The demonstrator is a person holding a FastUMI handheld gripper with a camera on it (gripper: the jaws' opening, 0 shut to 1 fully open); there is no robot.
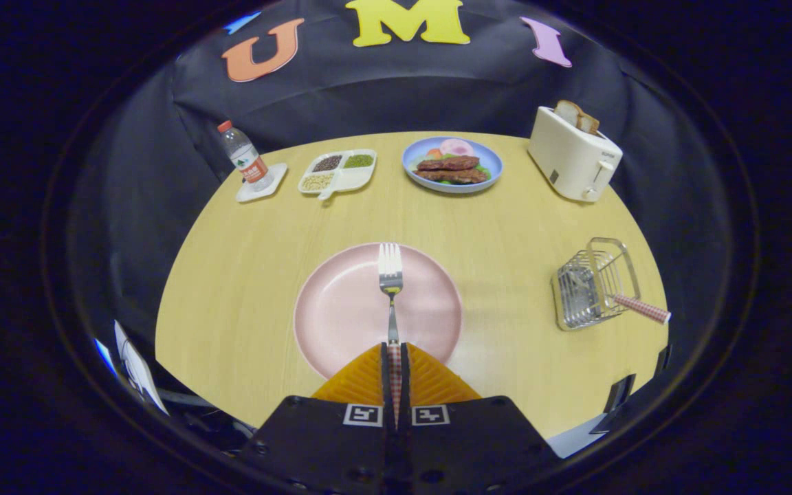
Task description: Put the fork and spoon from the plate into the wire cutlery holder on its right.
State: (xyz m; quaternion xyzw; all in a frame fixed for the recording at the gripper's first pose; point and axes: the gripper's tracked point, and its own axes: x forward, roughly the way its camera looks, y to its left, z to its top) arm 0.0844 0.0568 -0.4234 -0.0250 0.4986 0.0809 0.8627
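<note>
The fork (390,275) is clamped by its checked handle between the two fingers of the gripper (394,357), which are closed tight on it with hardly any gap, so that the tines reach out ahead over the middle of the pink plate (341,309); whether the fork is lifted clear of the plate or resting on it I cannot tell. No spoon lies on the plate, and a checked handle (642,309) pokes out of the wire cutlery holder (592,285), which stands to the right of the plate, well apart from it, so the spoon is probably already stowed. The step in hand looks to be carrying the fork across to the holder. To do it well, lift the fork clear of the plate rim, swing right, tip the tines downward over the basket's open top, and steer beside the handle already there so nothing jams. Beyond the plate sit a blue dish of food (451,165), a toaster (573,161), a divided tray (338,172) and a bottle (243,157)
</note>
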